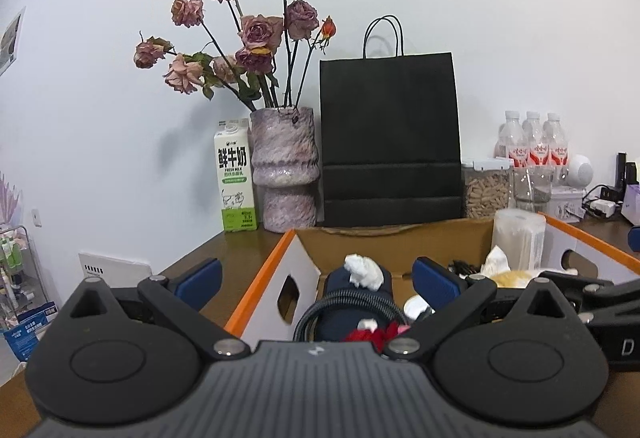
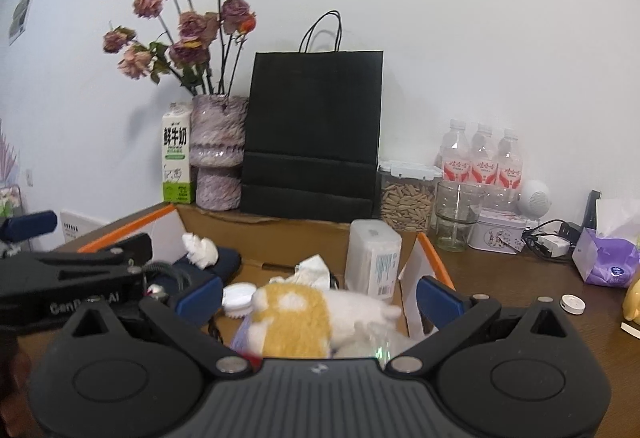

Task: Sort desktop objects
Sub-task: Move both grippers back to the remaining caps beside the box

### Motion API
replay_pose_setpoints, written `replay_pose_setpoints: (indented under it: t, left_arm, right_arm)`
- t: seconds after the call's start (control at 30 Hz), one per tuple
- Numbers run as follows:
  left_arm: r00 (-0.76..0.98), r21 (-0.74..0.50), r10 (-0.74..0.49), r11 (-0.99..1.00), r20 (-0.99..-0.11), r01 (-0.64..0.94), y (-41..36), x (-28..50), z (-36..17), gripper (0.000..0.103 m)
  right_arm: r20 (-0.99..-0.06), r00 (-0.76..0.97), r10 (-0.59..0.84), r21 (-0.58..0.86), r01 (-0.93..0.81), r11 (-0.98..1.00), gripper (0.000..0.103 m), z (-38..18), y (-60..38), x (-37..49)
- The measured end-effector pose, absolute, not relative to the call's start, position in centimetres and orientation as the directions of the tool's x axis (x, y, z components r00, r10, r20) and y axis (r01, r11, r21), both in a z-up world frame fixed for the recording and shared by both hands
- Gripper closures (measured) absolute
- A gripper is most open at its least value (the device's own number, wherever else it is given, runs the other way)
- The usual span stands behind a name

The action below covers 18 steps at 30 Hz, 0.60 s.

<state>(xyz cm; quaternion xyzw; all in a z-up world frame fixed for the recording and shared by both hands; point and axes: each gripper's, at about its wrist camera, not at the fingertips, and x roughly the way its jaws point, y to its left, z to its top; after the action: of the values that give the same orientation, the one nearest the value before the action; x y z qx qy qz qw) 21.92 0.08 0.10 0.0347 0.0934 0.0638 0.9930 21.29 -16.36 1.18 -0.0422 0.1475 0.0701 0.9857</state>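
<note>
A cardboard box with orange rims (image 1: 260,278) sits on the brown desk. It holds a navy pouch (image 1: 340,290) with a crumpled tissue (image 1: 362,270) on it, a coiled grey cable (image 1: 344,304), something red (image 1: 372,334) and a white wrapped roll (image 1: 518,238). My left gripper (image 1: 318,280) hangs open over the box's left part with nothing between its blue pads. My right gripper (image 2: 319,297) is open over the box's right part. A yellow-and-white plush toy (image 2: 304,314) lies blurred just beneath it, free of both pads. A white round lid (image 2: 238,298) lies beside the plush.
Along the wall stand a milk carton (image 2: 176,158), a vase of dried roses (image 2: 218,154), a black paper bag (image 2: 316,134), a seed jar (image 2: 406,198), a glass (image 2: 456,214), three water bottles (image 2: 482,158) and a tin (image 2: 498,236). At right lie a charger with cables (image 2: 552,244), purple tissues (image 2: 608,262) and a white disc (image 2: 572,304).
</note>
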Motion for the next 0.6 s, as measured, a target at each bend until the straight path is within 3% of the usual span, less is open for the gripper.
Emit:
replay_pose_setpoints:
  t: [0.6]
  left_arm:
    - [0.972,0.079,0.139,0.989,-0.192,-0.126,1.3,16.5,-0.9,0.0]
  right_arm:
    - [-0.315,0.939,0.141,-0.079,-0.174,0.982,0.0,-0.7,-16.8,15.5]
